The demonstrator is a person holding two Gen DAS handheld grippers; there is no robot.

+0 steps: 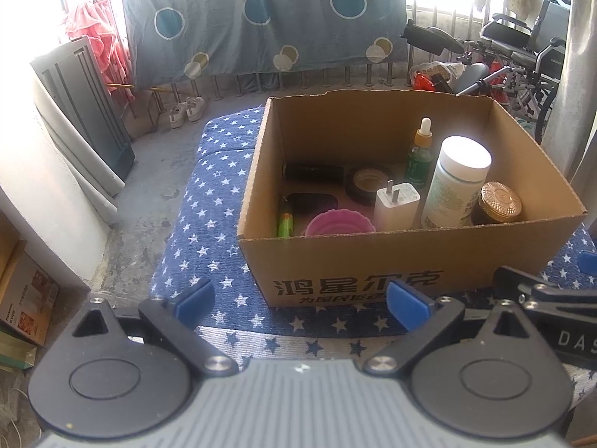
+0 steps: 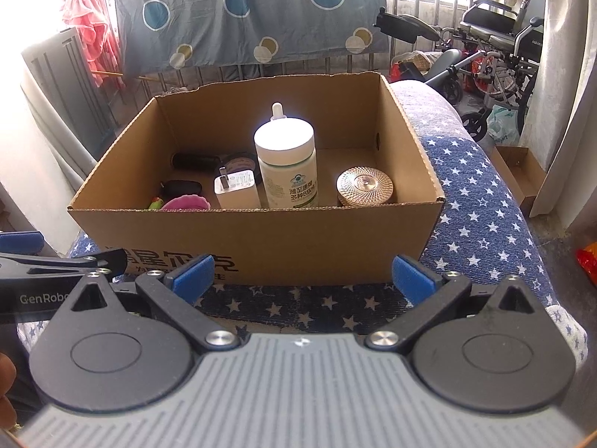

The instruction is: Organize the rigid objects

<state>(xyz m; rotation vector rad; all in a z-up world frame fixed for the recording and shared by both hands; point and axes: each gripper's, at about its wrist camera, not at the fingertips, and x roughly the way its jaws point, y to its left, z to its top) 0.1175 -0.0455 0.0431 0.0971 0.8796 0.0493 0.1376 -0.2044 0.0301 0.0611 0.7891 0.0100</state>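
In front of the cardboard box, both our grippers hang released and empty above the starred cover.

Reading left to right inside the box: a green lighter and a dark oval case lie flat at the left, a black cylinder behind them, then a pink cup, a tape roll, a white charger standing prongs up, a green dropper bottle, a tall white-capped bottle and a gold-lidded jar just beside it. Our left gripper and right gripper both have jaws spread wide, nothing between them. We judge everything is already boxed, so tidying remains. If we reach in, we should clear the near wall first, come down from above, and keep off the tall bottle, which looks easiest to topple.
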